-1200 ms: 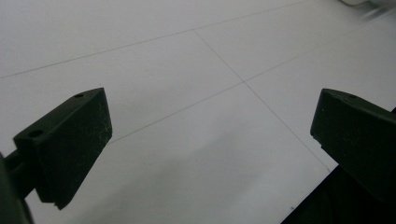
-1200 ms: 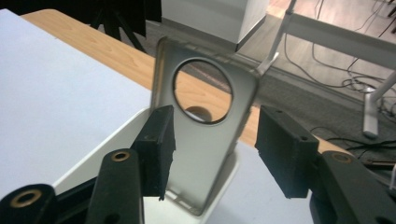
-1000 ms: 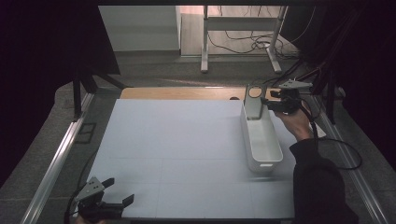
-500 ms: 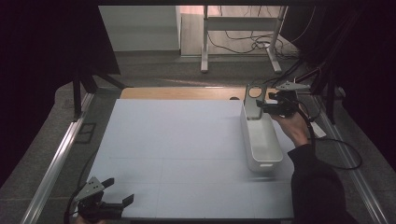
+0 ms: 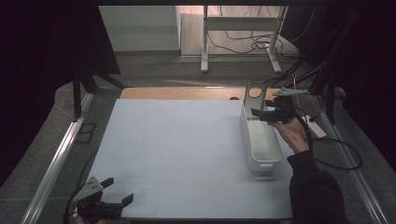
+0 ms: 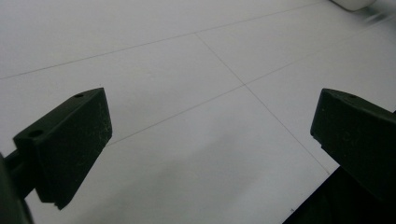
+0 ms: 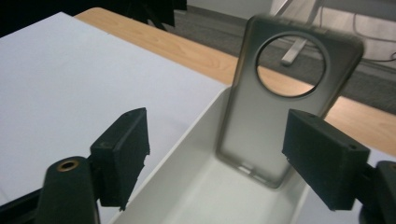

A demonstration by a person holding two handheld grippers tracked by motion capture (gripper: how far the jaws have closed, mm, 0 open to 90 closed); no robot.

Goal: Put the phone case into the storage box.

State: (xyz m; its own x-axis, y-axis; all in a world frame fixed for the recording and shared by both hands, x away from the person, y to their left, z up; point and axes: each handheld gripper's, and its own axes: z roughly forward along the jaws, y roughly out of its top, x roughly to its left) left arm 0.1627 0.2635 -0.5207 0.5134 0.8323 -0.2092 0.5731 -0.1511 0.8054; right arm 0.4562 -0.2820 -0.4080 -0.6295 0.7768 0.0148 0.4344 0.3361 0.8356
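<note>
1. Phone case (image 7: pixel 280 107) stands upright in the far end of the white bin (image 5: pixel 261 140) on the table (image 5: pixel 177 154), leaning on its end wall.
2. Right tongs (image 5: pixel 258 114) have just been opening — released, nothing between them, so the case looks dropped off.
3. Left tongs (image 5: pixel 114 193) hang open — empty, at the near edge.

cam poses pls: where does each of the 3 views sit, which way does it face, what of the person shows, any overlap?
High view: above the person's side, looking forward and down on the white table; shows right hand, left gripper.
Left gripper view: rides the left gripper, faces the tabletop; open jaws.
Right gripper view: rides the right gripper, faces the phone case leaning in the white bin.
Shared: bin and case, in high and right gripper views.
</note>
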